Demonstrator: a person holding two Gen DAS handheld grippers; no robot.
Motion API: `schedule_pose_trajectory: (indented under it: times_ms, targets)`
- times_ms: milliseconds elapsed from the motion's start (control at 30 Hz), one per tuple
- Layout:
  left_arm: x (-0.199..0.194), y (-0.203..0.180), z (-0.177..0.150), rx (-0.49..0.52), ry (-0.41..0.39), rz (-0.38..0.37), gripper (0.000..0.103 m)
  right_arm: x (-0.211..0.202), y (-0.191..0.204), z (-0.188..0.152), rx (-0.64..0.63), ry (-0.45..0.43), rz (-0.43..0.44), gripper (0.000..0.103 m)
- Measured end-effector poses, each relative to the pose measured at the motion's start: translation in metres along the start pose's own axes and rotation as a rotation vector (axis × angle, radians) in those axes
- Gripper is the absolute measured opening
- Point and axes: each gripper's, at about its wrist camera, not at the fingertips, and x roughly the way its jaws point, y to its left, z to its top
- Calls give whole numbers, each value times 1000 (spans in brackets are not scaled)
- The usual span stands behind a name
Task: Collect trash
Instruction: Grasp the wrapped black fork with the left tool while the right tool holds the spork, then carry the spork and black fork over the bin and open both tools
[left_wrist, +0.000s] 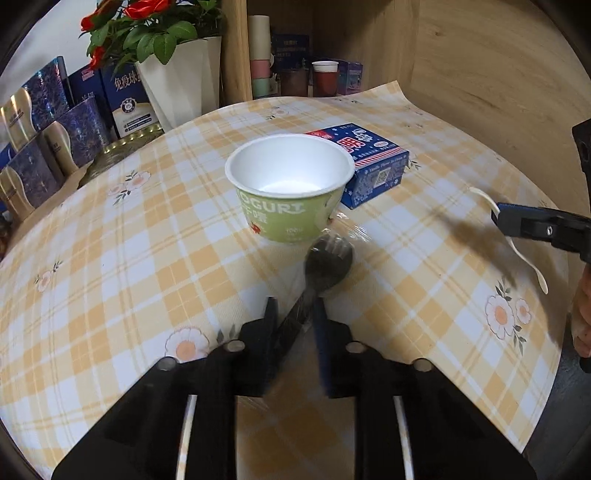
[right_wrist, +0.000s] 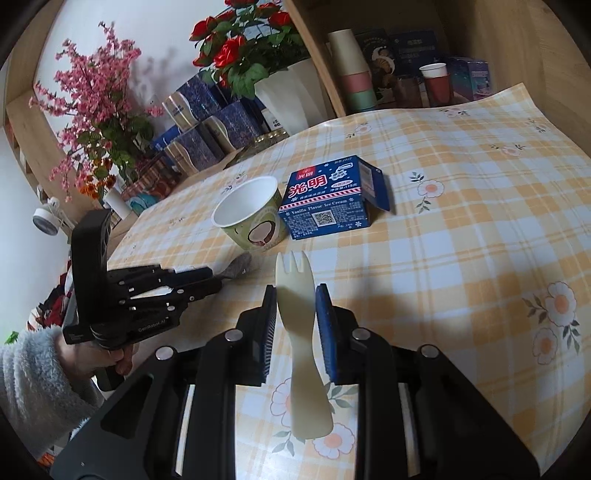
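Trash is partly gathered, judging by both views: each gripper has a utensil in hand, while the cup and box sit uncollected on the tablecloth, and no bin shows.

Left wrist view: the left gripper (left_wrist: 295, 314) has its fingers closed narrowly on the handle of a black spork (left_wrist: 325, 264), which looks sealed in clear wrap; its head points to 12 o'clock, just short of the yogurt cup (left_wrist: 290, 188). That green cup stands upright at centre, white inside and apparently empty. Touching it at 2 o'clock lies the blue ice cream box (left_wrist: 373, 166). At 3 o'clock the right gripper (left_wrist: 498, 218) holds a white spork (left_wrist: 532, 266).

Right wrist view: the right gripper's fingers pinch the white spork's bowl, tines up toward 12 o'clock, handle hanging toward 6. The box's end flap is open. The checked tablecloth (right_wrist: 480, 240) looks otherwise free of litter.
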Motion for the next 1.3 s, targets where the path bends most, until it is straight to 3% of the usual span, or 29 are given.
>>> schedule_pose_trajectory:
  times_ms: [100, 700, 1000, 1300]
  targets:
    - [-10, -5, -7, -12, -8, -13, 10, -5, 0, -2, 9, -7, 4, 25]
    - [-151, -47, -70, -217, -194, -72, 10, -54, 43, -36, -3, -7, 52, 25]
    - [-198, -85, -119, -261, -220, -71, 10, -94, 67, -75, -36, 29, 75, 25]
    - [-214, -116, -162, -283, -207, -87, 10, -106, 74, -136, -31, 129, 86, 25]
